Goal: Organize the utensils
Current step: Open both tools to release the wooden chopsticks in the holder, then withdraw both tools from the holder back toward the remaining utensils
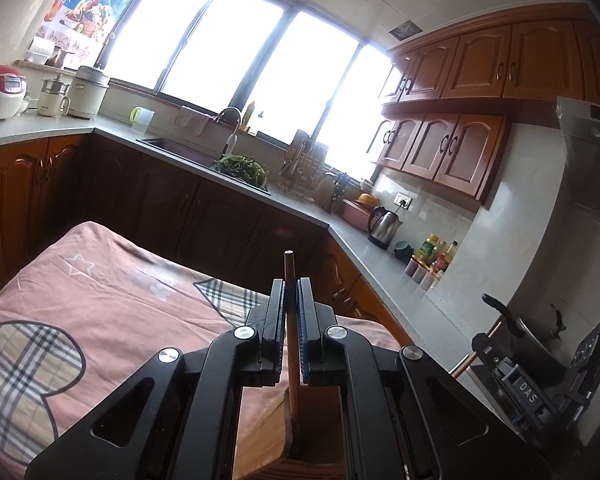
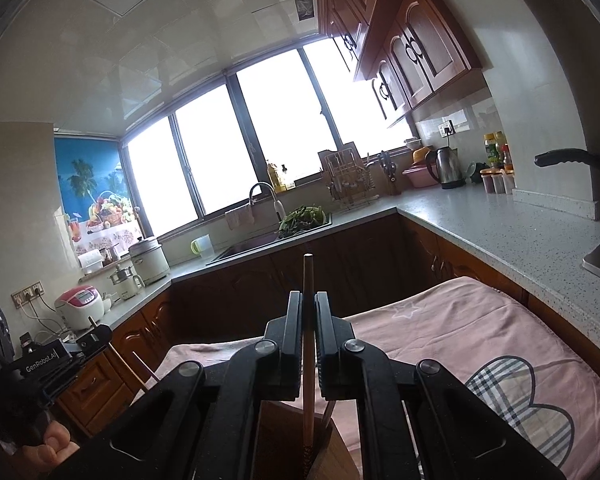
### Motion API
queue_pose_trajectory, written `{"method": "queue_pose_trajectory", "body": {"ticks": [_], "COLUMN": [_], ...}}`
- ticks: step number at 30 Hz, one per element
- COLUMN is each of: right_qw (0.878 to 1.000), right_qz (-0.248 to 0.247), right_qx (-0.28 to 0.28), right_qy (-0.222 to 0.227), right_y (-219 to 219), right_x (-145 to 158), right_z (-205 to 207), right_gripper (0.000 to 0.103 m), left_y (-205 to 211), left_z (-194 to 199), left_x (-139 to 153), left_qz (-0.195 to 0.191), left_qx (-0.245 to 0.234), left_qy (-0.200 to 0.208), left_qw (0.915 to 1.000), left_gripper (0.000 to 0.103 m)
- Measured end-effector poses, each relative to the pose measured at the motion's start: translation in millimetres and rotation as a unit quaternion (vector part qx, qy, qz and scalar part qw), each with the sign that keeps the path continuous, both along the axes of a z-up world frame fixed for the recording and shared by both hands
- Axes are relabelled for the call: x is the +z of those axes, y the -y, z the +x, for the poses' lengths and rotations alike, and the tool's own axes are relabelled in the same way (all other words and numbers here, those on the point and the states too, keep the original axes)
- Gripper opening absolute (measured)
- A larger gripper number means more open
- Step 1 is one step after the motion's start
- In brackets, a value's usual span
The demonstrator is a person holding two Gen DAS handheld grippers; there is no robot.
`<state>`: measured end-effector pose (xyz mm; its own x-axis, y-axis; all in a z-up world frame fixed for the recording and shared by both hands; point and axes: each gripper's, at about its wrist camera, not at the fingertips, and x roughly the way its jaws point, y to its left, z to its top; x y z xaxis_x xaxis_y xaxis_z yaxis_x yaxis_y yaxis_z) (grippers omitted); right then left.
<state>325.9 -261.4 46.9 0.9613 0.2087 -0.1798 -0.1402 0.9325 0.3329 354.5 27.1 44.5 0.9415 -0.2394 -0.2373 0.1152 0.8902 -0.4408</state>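
Observation:
My left gripper [image 1: 291, 292] is shut on a wooden chopstick [image 1: 289, 268] that stands upright between its pads, its lower end reaching into a wooden holder box [image 1: 260, 432] below the jaws. My right gripper [image 2: 308, 304] is shut on another wooden chopstick [image 2: 308, 276], also upright, its lower end inside the wooden holder [image 2: 276, 432]. The right gripper body shows at the right edge of the left wrist view [image 1: 540, 376], the left gripper body at the left edge of the right wrist view [image 2: 48, 360], with two more chopsticks [image 2: 140, 372] slanting beside it.
The holder stands on a table under a pink cloth [image 1: 100, 300] with plaid hearts. Grey countertops [image 2: 500, 232] and wooden cabinets surround it, with a sink [image 1: 180, 150], green vegetables [image 1: 242, 166], a kettle [image 1: 384, 224], sauce bottles [image 1: 434, 256], a dish rack [image 1: 304, 164] and a rice cooker [image 1: 0, 90].

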Motion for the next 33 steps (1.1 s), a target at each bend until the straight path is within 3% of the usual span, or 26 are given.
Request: {"method": "queue_pose_trajectory", "body": {"ticks": [10, 22, 24, 26, 29, 31, 33], "right_qw": [0.999, 0.998, 0.998, 0.998, 0.998, 0.999, 0.999], "right_qz": [-0.012, -0.013, -0.013, -0.008, 0.000, 0.000, 0.004], "right_qx": [0.006, 0.017, 0.019, 0.021, 0.025, 0.021, 0.023], "right_qy": [-0.036, -0.056, -0.059, -0.061, -0.055, -0.045, -0.033], "right_y": [-10.2, -9.8, -9.5, -8.9, -7.0, -6.4, -4.3], "right_x": [-28.1, -27.0, -27.2, -26.5, -21.9, -16.8, -11.4], "right_z": [6.6, 12.1, 11.2, 8.5, 2.5, -4.9, -12.9], "right_gripper": [0.005, 0.010, 0.011, 0.015, 0.030, 0.045, 0.051], "left_y": [25.3, 25.9, 25.3, 24.6, 22.3, 20.4, 17.2], "left_z": [3.9, 6.4, 4.7, 2.2, -6.9, -12.2, -18.9], "left_x": [-28.9, -24.5, -23.5, -22.2, -18.3, -15.7, -13.4], "left_qz": [0.036, 0.042, 0.040, 0.039, 0.040, 0.040, 0.037], "left_qx": [-0.023, -0.034, -0.034, -0.032, -0.029, -0.027, -0.027], "left_qy": [-0.035, -0.049, -0.049, -0.046, -0.037, -0.038, -0.038], "left_qw": [0.9985, 0.9974, 0.9974, 0.9976, 0.9981, 0.9981, 0.9982], "left_gripper": [0.006, 0.006, 0.014, 0.045, 0.058, 0.069, 0.076]}}
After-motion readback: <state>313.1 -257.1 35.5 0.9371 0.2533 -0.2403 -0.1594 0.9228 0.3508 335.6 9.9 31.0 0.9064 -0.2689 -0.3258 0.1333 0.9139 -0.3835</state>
